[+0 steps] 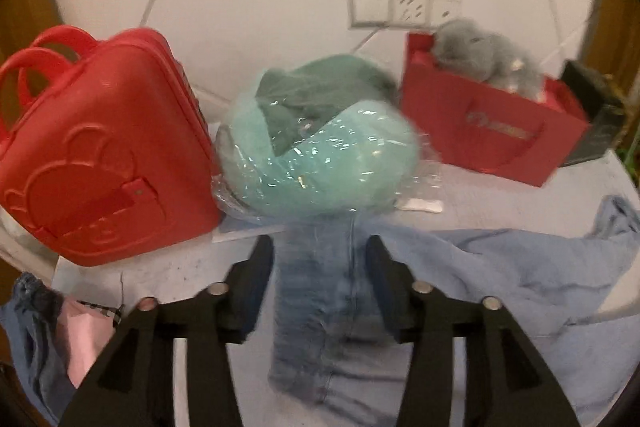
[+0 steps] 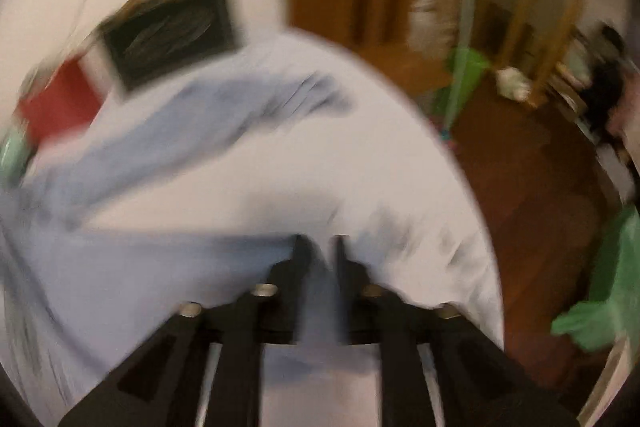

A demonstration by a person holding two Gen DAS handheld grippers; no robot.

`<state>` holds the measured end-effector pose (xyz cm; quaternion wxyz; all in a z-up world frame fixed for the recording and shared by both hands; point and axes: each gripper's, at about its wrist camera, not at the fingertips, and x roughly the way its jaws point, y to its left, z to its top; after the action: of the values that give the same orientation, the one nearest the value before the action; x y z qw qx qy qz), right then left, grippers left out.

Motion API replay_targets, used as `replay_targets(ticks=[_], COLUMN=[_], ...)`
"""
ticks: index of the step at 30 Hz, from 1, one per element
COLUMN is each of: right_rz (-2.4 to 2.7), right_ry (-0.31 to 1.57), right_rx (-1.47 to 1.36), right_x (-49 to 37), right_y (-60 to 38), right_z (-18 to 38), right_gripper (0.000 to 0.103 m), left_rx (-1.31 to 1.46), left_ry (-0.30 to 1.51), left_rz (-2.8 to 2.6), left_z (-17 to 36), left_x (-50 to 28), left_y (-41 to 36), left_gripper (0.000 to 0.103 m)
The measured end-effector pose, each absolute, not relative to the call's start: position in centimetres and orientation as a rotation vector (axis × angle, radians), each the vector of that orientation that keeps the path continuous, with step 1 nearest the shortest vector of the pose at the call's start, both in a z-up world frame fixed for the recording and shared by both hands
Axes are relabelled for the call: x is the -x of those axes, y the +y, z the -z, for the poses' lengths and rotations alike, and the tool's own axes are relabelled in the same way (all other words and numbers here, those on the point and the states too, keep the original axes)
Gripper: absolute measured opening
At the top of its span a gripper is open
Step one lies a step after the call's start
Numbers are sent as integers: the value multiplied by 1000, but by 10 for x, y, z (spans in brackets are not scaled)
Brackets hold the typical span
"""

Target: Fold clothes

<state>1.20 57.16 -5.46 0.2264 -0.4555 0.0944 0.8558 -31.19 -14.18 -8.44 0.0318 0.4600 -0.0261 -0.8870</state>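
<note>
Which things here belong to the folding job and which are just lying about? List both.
For the job: light blue garment, blue jeans, left gripper, right gripper.

Lying about: red case, wrapped teal bundle, red bag, grey plush toy.

Heavy blur smears the right wrist view, so the pale blue garment shows no seams or edges.

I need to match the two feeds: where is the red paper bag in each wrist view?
Left wrist: red bag at upper right, at the table's back, a grey plush toy in it.
Right wrist: red bag at the left edge, blurred.
Shared landmark: the black box beside it.
</note>
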Motion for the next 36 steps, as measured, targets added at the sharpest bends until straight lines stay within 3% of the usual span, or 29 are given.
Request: replay_targets(ticks=[1,2,6,10,15,20,22,24,27,36], right_rz=[-2310,-2286,-2282,-2267,-2179,-2152,-2142,-2148,-2149,-2258], right_ry=[254,260,327,386,450,532,563,580,608,354], right_rx=[1252,1267,1260,1296,1378,1371,1367,1361,1345,1465], right_x=[-2,6,2,-26,-66,-93,-103,-106,-106,-75], right_y=[582,589,592,580,582,585,587,588,594,583], right_z=[55,57,62,78,101,103,103,101,101,123], right_gripper=[87,100,100,100,100,100,100,100,100,101], left_rx=[-1427,-1434,-1477,-1589,-1699,-1741,-1761,-1751,-1651,-1447], left_ry=[-81,-89,-182,-215,-88,155,164,97,108,297], left_rz=[2719,2725,2736,2662,2577,2611,2582,2563,2553,2531], left_z=[87,88,102,143,190,210,216,215,195,137], left_x=[316,312,274,245,227,231,232,229,209,127], left_y=[-141,-140,-146,-160,-175,-170,-163,-152,-152,-202], left_gripper=[59,65,72,72,72,72,54,6,6,5])
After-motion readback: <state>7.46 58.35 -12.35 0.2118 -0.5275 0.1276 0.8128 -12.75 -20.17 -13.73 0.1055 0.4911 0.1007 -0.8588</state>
